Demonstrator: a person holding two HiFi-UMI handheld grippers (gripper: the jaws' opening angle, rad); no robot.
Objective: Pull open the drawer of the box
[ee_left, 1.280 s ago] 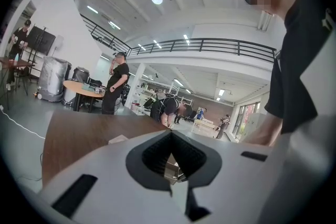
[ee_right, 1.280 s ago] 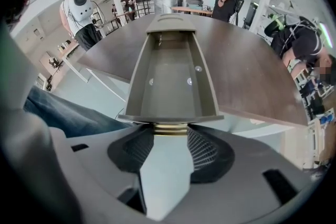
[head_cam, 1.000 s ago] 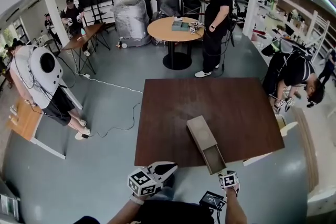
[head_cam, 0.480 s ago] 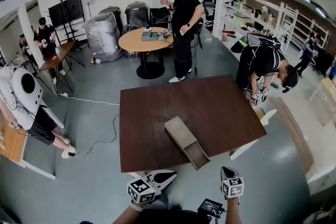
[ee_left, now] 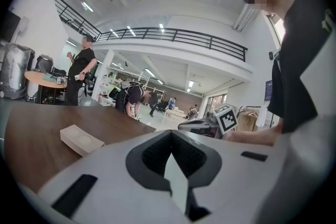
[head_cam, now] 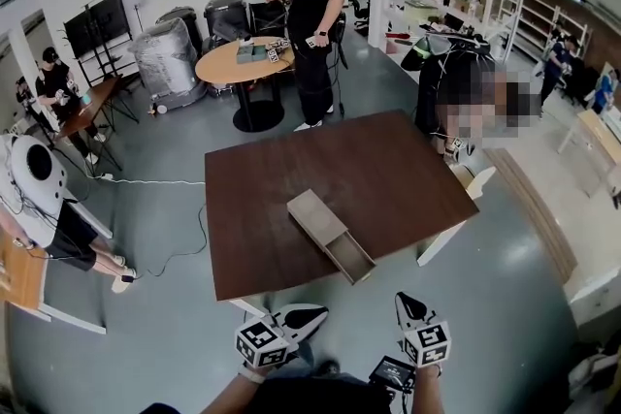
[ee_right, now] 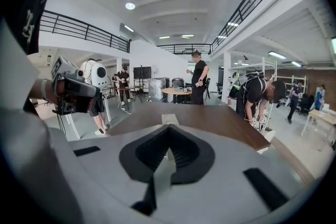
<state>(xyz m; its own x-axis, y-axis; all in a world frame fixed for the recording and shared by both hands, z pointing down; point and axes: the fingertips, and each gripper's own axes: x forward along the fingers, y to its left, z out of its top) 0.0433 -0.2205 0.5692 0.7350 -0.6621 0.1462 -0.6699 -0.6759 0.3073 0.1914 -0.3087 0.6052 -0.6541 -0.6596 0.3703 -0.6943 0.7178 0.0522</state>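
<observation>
Since the drawer (head_cam: 350,258) already stands pulled well out of the wooden box (head_cam: 312,213) near the front edge of the brown worktop (head_cam: 388,170), the pulling step is judged done; the left tool (head_cam: 312,313) and right tool (head_cam: 408,305) are held clear of the box, each closed on nothing, so no further grasp seems called for

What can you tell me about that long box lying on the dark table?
The box is a long, narrow, pale tan case, wood or cardboard by its look. It lies flat and slantwise near the front edge of the dark brown table. Its drawer stands pulled out toward the person and looks empty. Only the table touches it.
</observation>
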